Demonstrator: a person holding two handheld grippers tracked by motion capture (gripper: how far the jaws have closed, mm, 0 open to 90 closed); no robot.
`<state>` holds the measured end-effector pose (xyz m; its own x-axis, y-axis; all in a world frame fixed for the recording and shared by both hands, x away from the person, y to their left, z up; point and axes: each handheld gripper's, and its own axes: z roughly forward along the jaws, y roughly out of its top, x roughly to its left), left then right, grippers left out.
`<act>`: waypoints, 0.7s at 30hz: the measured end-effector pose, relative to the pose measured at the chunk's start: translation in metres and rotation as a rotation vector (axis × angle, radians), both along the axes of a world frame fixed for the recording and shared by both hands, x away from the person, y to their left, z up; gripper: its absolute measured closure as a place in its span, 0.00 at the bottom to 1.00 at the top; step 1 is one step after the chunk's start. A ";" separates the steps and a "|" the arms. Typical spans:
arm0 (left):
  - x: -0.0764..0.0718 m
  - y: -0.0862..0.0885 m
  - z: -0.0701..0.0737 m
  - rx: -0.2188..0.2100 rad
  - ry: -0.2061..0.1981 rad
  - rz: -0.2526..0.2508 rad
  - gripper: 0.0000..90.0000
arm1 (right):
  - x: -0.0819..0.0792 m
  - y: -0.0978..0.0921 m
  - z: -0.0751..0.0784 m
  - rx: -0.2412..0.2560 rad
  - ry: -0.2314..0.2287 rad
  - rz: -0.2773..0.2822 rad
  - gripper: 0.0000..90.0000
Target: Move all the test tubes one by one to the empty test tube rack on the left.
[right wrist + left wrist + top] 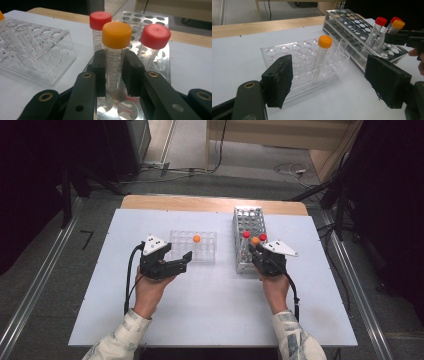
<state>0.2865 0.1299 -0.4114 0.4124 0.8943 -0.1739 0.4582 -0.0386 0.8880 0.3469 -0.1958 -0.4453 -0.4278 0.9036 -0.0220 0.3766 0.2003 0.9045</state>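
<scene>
Right gripper (113, 72): jaws clamped on the orange-capped tube (115, 53), gripping the graduated barrel just below the cap. The tube stands upright in the metal rack (152, 27) at its near end, bottom end still in a hole. Two red-capped tubes (154, 37) stand just beside it, at roughly 11 and 1 o'clock.

Left gripper (328, 82): jaws wide apart, holding nothing, hovering over the counter (210, 295) short of the clear rack (299, 60), which carries a second orange-capped tube (322, 56).

Assessment: the held tube appears light, rigid plastic with a smooth wall, liable to slip or tilt. The barrel beneath the cap is the sound hold; lift straight to clear the neighbours.
</scene>
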 end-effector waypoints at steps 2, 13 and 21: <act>0.000 0.000 0.000 -0.002 0.002 0.004 0.25 | -0.002 -0.001 0.005 0.007 -0.013 0.003 0.79; 0.000 -0.001 -0.001 0.003 0.001 0.001 0.25 | -0.014 -0.007 0.034 0.053 -0.063 0.027 0.79; 0.000 -0.001 -0.001 0.003 0.003 0.003 0.25 | -0.021 -0.010 0.040 0.054 -0.079 0.042 0.79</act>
